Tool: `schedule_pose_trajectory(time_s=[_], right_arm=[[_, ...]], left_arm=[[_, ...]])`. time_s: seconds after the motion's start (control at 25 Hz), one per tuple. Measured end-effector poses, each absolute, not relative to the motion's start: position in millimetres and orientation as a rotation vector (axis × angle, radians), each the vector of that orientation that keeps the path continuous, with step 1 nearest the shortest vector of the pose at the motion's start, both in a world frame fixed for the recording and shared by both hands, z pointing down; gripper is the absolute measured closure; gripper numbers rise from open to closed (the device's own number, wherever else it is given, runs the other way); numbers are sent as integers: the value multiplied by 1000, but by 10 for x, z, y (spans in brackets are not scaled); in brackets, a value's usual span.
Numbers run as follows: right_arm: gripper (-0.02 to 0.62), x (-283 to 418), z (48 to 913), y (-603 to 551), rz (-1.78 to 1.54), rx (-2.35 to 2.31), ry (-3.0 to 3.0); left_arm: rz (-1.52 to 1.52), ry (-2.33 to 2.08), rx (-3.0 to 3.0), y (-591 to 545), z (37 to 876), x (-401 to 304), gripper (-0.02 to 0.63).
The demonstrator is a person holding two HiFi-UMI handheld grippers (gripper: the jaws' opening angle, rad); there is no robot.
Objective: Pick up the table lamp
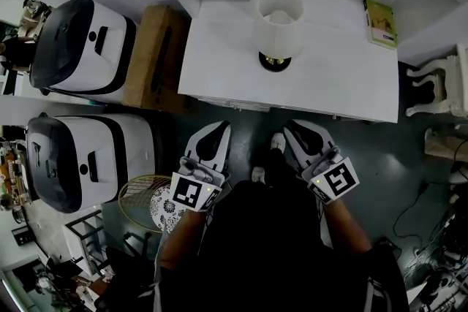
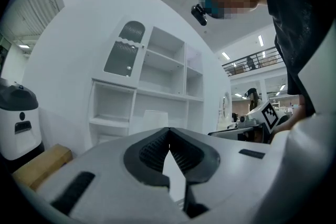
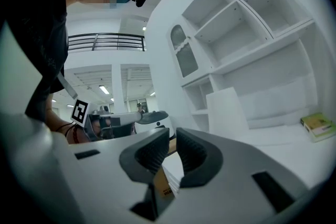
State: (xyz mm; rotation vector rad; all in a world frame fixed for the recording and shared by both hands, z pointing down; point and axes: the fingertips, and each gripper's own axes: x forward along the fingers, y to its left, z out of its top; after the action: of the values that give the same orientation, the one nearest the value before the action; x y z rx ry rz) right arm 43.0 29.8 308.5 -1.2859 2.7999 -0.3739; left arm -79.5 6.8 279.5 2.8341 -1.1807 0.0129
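While table lamp (image 1: 278,29) stands on desk (image 1: 344,84), left tool (image 1: 220,128), right tool (image 1: 290,128) shut, empty; book (image 1: 380,23) print unreadable

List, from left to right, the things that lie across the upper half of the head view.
White-and-black appliance → cardboard box → table lamp → green book → white carved stand.
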Motion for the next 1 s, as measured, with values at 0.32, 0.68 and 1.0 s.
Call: schedule_pose_trajectory(time_s=[0.32,0.68,1.0], right_arm=[[558,607,3424,-157,-393,-1261,2907],[557,639,3926,-538,-449,-1328,2939],[557,661,4260,-791,-487,-1370,2873]], left_arm=[[34,-1206,2784,-273,2982,-584,589],[61,-1244,2758,-529,3307,-670,589],[92,-1140,2799,-640,3623,-501,589]])
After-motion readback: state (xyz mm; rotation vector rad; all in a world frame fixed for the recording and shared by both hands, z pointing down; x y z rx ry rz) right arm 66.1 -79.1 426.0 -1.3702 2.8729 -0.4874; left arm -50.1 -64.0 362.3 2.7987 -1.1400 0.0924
